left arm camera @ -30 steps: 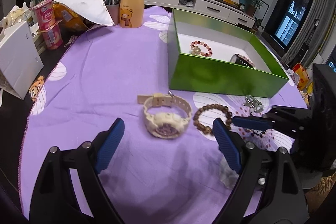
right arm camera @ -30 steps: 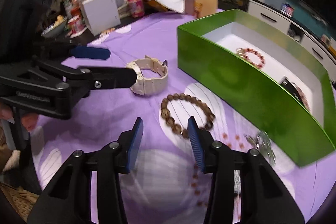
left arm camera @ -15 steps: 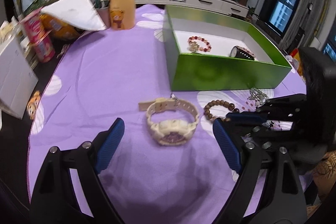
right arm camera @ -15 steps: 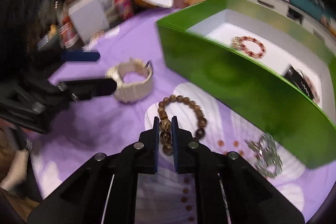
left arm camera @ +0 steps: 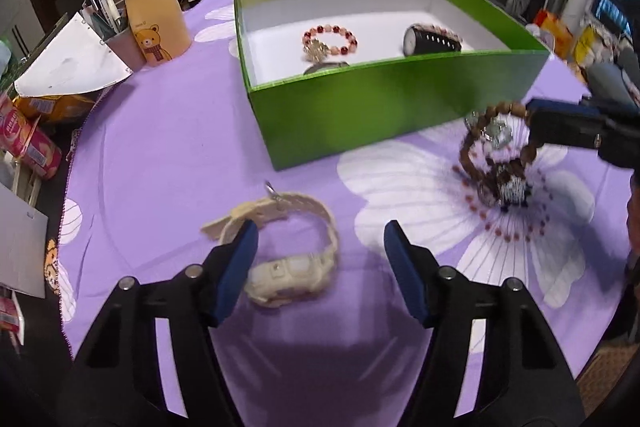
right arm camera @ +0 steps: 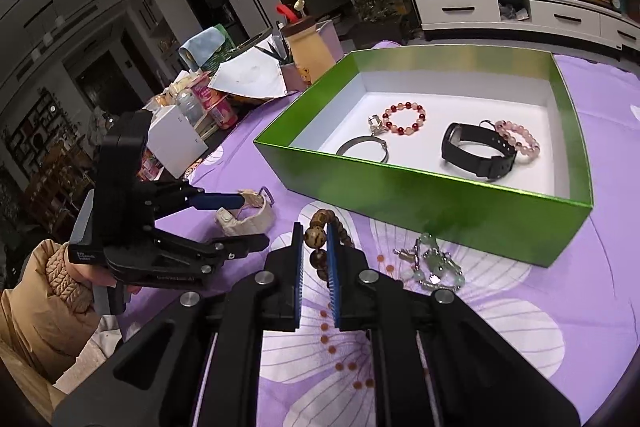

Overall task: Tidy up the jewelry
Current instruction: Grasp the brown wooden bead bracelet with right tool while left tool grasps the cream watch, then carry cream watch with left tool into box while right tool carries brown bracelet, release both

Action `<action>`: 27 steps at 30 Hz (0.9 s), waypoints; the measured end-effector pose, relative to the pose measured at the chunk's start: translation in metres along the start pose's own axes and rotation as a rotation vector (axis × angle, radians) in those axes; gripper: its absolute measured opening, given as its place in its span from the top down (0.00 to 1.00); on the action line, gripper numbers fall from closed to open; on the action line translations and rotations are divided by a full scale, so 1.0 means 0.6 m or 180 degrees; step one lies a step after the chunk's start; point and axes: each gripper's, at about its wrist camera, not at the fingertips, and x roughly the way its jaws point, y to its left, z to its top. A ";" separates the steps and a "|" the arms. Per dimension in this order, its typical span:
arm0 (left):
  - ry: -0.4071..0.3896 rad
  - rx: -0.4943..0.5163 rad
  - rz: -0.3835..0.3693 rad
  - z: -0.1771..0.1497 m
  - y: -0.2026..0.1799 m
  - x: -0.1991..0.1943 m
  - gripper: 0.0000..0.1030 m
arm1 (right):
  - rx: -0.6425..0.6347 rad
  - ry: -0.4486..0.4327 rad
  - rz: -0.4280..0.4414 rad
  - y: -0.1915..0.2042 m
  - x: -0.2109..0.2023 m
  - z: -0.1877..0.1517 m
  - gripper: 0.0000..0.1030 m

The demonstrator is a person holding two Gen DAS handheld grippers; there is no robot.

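My right gripper is shut on a brown bead bracelet and holds it lifted off the purple cloth, in front of the green box; the bracelet hangs from it in the left wrist view. My left gripper is open, its fingers either side of a cream watch lying on the cloth; that watch also shows in the right wrist view. The box holds a red bead bracelet, a black watch, a pink bracelet and a metal bangle.
A green-stone bracelet lies on the cloth beside the box's near wall. A bear bottle, pen cup, papers and snack packs crowd the table's far left. A white box stands at the left edge.
My right gripper has raised the brown bracelet off the cloth and swung toward the box. My left gripper has advanced and narrowed around the cream watch.
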 end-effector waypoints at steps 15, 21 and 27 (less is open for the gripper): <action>0.0084 -0.0320 -0.0015 -0.033 0.012 -0.006 0.83 | 0.0087 0.0008 0.0020 -0.001 0.002 -0.011 0.89; -0.0070 -0.0519 -0.0152 -0.034 0.004 -0.023 0.83 | 0.0122 -0.0073 0.0036 0.000 -0.017 -0.009 0.89; -0.0278 -0.0656 -0.0246 -0.021 -0.011 -0.054 0.83 | 0.0139 -0.0198 0.0000 -0.001 -0.046 -0.005 0.89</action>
